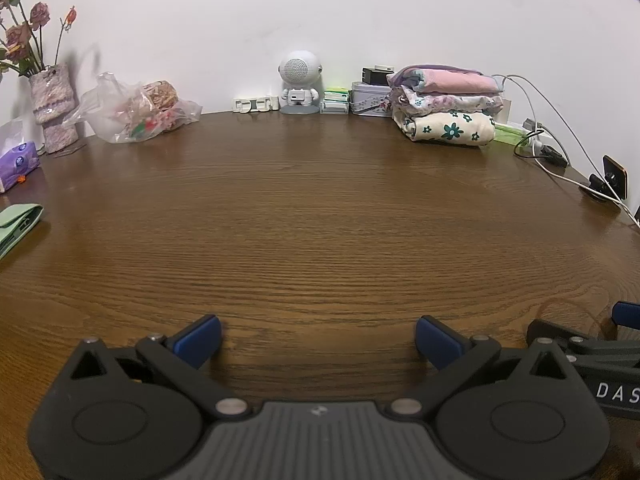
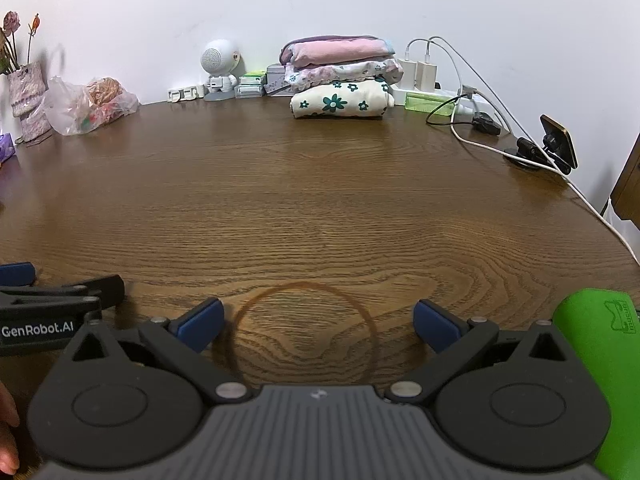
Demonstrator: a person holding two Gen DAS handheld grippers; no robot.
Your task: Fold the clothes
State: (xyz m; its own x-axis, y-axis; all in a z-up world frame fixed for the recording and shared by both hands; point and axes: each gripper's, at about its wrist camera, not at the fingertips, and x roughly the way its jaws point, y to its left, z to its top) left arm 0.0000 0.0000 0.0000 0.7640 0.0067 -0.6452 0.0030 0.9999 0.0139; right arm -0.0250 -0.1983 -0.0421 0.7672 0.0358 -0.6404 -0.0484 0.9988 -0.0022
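Both the left gripper point(image 1: 318, 340) and right gripper point(image 2: 318, 326) were held spread wide, nothing gripped, above the bare table point(image 1: 320, 220). 3 folded garments point(image 2: 342, 78) were stacked by the far wall. Folding seemed finished or between items; another garment would be needed.

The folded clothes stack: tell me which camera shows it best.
The right wrist view. There the folded clothes stack sits near the centre at the back of the table, all three layers unobstructed. The left wrist view shows the same stack farther right, more squeezed by the fisheye.
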